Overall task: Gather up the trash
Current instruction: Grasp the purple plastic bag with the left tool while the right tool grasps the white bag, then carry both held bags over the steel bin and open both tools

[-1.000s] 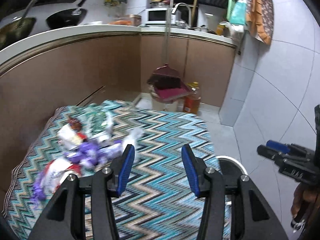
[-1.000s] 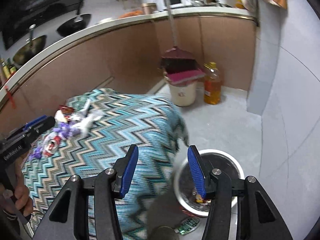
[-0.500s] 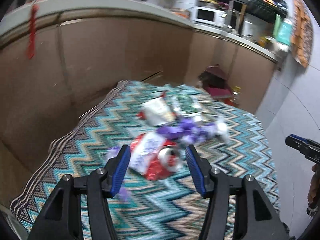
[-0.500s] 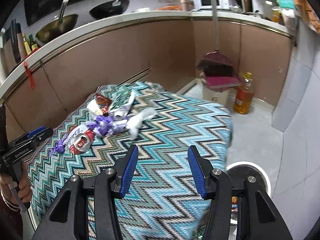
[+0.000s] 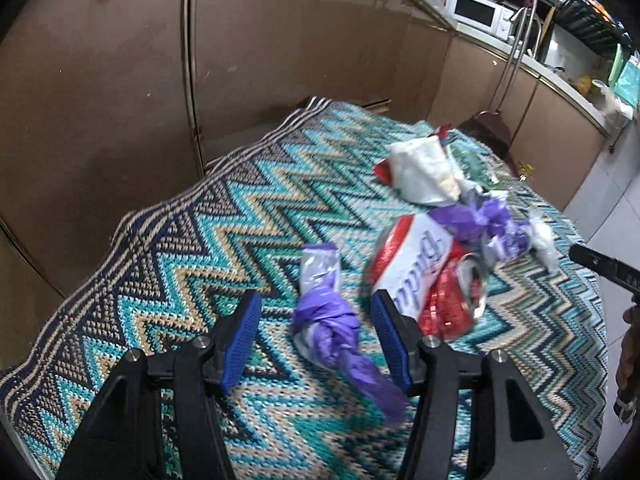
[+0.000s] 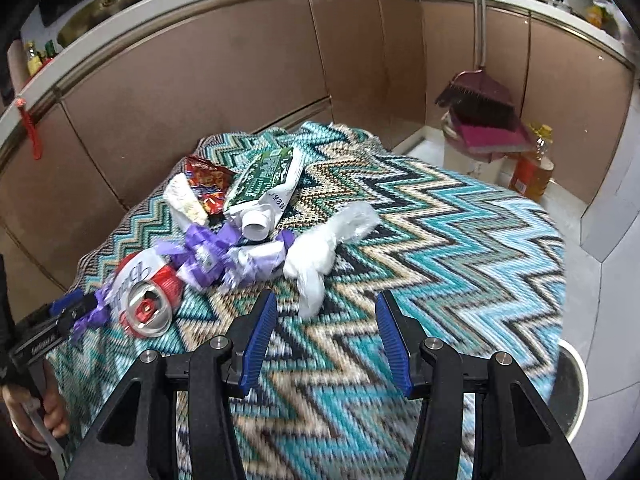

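A twisted purple plastic wrapper [image 5: 332, 328] lies on the zigzag-knit teal cloth [image 5: 200, 248] between the left gripper [image 5: 316, 338]'s parted, untouching blue pads. At two o'clock lies a crushed red-and-white can [image 5: 424, 276]. Half a second ago the can sat there. The right gripper [image 6: 326, 334] gapes empty.

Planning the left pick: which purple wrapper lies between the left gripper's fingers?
The lone knotted purple wrapper, apart from the pile beside the crushed can; the left gripper is open around it.

Teal zigzag cloth [image 5: 224, 216], purple wrapper [image 5: 328, 320], red-and-white can [image 5: 424, 276], blue fingers [image 5: 240, 336].
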